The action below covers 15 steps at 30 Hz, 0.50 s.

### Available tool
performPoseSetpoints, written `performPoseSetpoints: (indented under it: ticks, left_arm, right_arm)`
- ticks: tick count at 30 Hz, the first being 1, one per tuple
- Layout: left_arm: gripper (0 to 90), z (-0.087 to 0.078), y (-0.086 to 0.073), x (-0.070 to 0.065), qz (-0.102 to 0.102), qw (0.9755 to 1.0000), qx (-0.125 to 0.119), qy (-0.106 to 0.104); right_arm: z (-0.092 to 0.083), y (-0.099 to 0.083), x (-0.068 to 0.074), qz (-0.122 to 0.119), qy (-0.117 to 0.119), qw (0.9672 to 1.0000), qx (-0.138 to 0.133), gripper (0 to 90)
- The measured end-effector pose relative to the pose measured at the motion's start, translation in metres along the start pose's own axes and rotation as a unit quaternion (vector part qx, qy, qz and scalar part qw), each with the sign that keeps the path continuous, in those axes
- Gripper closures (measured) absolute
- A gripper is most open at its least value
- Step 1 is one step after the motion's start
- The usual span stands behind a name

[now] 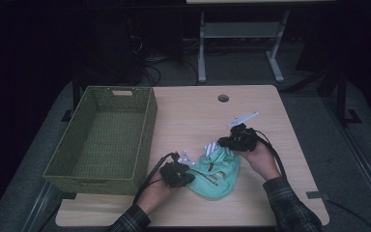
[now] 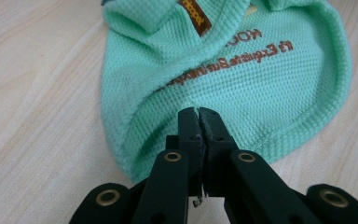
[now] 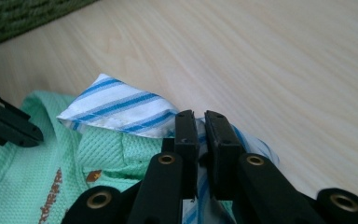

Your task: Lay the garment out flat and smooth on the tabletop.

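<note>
A small mint-green knit garment [image 1: 216,174] with brown lettering and a blue-and-white striped collar [image 3: 121,107] lies on the wooden table near its front edge. My left gripper [image 1: 182,175] is shut on the garment's hem [image 2: 177,116] at its left side. At the garment's far right end, my right gripper [image 1: 224,143] is shut on the striped collar cloth [image 3: 200,135], which shows between its jaws. In the right gripper view the left gripper [image 3: 9,126] appears at the left edge, over the green cloth.
A green woven basket [image 1: 104,140] stands on the left part of the table, right beside the left hand. The wooden tabletop [image 1: 198,116] has a round cable hole [image 1: 223,98] at the back. Dark floor surrounds the table.
</note>
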<state>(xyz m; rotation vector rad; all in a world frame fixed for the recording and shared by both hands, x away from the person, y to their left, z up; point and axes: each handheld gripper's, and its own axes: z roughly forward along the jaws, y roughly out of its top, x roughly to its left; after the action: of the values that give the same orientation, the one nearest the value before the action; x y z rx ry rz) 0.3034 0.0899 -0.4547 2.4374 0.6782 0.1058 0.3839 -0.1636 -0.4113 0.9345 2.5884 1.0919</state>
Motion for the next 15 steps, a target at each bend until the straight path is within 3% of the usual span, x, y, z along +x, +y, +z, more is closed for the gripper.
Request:
performPoseSetpoints:
  ticks: [7,15]
  left_arm:
    - [87.8,0.0,0.0,0.0,-0.002,1.0,-0.002,-0.001]
    - [87.8,0.0,0.0,0.0,-0.003,1.0,-0.002,-0.002]
  right_arm:
    - [-0.016,0.01,-0.006,0.01,-0.021,0.9995,-0.02,84.0]
    - [-0.026,0.012,-0.029,0.032,-0.057,0.9975,-0.029,84.1]
